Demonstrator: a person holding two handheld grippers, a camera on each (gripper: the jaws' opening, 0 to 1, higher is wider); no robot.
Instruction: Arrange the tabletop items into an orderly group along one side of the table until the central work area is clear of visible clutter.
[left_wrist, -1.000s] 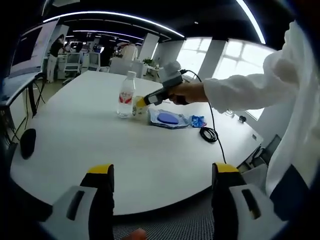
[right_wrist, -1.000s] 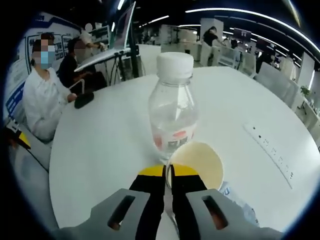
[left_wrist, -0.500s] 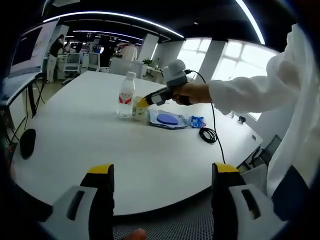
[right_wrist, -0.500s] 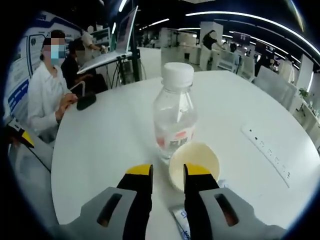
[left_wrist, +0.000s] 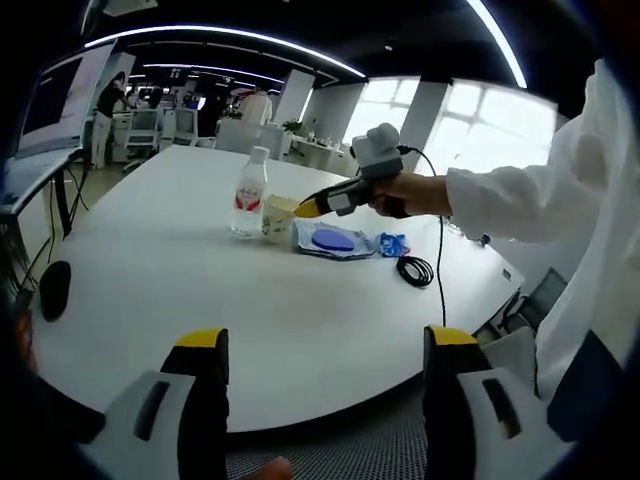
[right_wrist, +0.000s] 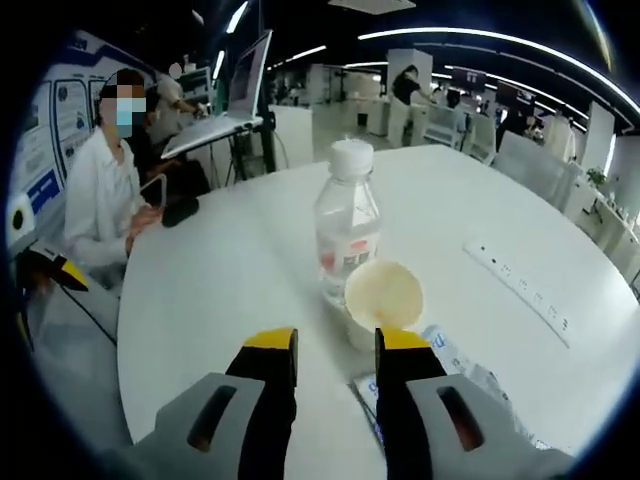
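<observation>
A clear water bottle (left_wrist: 250, 193) with a white cap stands on the white table (left_wrist: 180, 290), and a cream paper cup (left_wrist: 277, 218) stands right beside it. Behind them lie a clear packet with a blue thing inside (left_wrist: 335, 240) and a small blue wrapper (left_wrist: 393, 243). My right gripper (left_wrist: 308, 208) hovers just off the cup, held by a hand in a white sleeve. In the right gripper view that gripper (right_wrist: 335, 345) is open and holds nothing, with the cup (right_wrist: 382, 298) and bottle (right_wrist: 347, 235) just ahead of it. My left gripper (left_wrist: 326, 340) is open near the table's edge.
A coiled black cable (left_wrist: 415, 270) lies past the wrapper. A dark mouse-like object (left_wrist: 53, 290) sits at the table's left edge. A white power strip (right_wrist: 520, 295) lies on the far side. A person in white (right_wrist: 100, 200) sits at the table.
My right gripper opened, let go of the cup's rim and drew back from it. The cup stays upright beside the bottle. The left gripper has not moved.
</observation>
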